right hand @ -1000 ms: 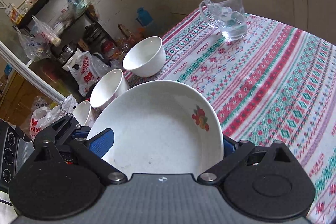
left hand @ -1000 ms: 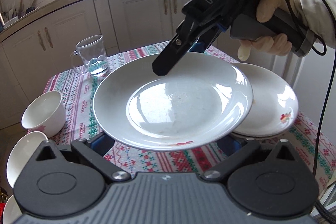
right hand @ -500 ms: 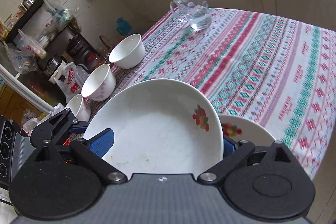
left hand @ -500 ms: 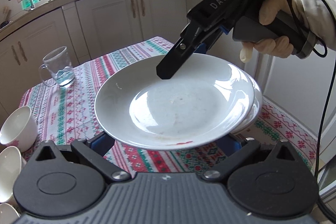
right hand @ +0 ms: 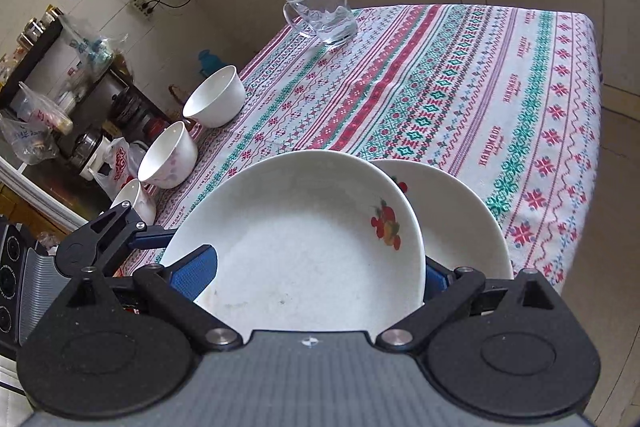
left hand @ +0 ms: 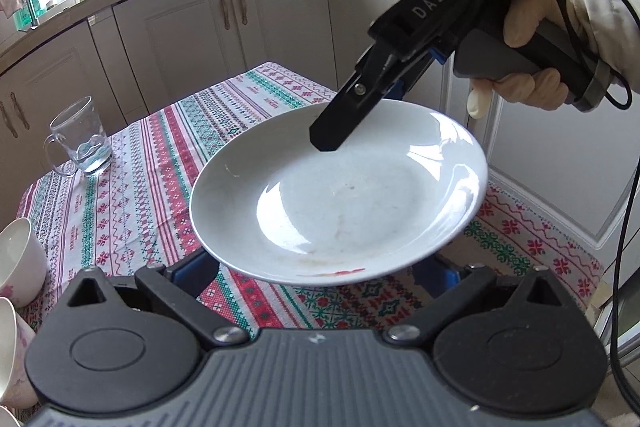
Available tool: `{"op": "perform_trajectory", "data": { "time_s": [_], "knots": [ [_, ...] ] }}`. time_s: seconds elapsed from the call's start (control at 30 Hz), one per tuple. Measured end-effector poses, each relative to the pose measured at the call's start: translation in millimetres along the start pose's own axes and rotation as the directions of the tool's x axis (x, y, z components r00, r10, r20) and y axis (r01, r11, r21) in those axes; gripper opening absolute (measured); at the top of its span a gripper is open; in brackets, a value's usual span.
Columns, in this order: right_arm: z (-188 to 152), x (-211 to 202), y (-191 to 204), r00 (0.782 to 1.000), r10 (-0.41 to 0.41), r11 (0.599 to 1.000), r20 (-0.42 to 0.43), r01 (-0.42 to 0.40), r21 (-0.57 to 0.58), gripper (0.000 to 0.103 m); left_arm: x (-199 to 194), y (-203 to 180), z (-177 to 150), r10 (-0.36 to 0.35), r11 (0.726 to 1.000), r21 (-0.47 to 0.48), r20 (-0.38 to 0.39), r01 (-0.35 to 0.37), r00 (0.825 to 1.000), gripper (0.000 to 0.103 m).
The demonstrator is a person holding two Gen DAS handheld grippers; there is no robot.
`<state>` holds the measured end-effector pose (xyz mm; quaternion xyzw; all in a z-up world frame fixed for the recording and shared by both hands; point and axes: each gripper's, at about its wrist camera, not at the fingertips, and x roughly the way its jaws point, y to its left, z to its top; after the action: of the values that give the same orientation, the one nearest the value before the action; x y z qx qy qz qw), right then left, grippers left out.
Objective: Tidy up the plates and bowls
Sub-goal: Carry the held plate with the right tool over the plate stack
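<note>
The table (right hand: 472, 75), under its patterned cloth, has slid back and left in both views over the last second as the plate (left hand: 340, 203) travelled toward the near right corner. That plate hangs level above the cloth, pinched at opposite rims: the left gripper (left hand: 320, 275) grips its near edge and the right gripper (right hand: 316, 271) grips the far edge, both closed on it. In the right wrist view a second plate (right hand: 452, 223) lying on the cloth now peeks out from under the carried one, mostly covered, so the two are nearly lined up and the stacking step looks close to the lowering point. Three bowls (right hand: 214, 101) sit untouched along the left edge, so they are likely next. A glass mug (left hand: 80, 137) stands well apart at the far corner.
</note>
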<state>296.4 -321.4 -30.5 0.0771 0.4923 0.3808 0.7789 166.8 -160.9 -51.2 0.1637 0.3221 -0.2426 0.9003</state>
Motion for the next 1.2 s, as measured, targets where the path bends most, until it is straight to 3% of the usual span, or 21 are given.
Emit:
{"op": "perform_trajectory", "data": {
  "time_s": [0.5, 0.83, 1.2],
  "knots": [
    [-15.4, -14.6, -10.5, 0.999, -0.038, 0.999, 0.013, 0.037, 0.024, 0.102, 11.3, -0.8, 4.0, -0.042, 0.999, -0.002, -0.026, 0.042, 0.999, 0.102],
    [-25.7, -21.2, -10.0, 0.997, -0.079, 0.996, 0.011, 0.078, 0.031, 0.102, 6.3, -7.9, 6.3, -0.046, 0.998, 0.046, 0.015, 0.045, 0.999, 0.102],
    [-36.8, -33.4, -7.6, 0.994, -0.111, 0.993, 0.026, 0.110, 0.043, 0.102, 11.1, -3.4, 5.7, -0.056, 0.998, 0.023, 0.001, 0.056, 0.998, 0.102]
  ]
}}
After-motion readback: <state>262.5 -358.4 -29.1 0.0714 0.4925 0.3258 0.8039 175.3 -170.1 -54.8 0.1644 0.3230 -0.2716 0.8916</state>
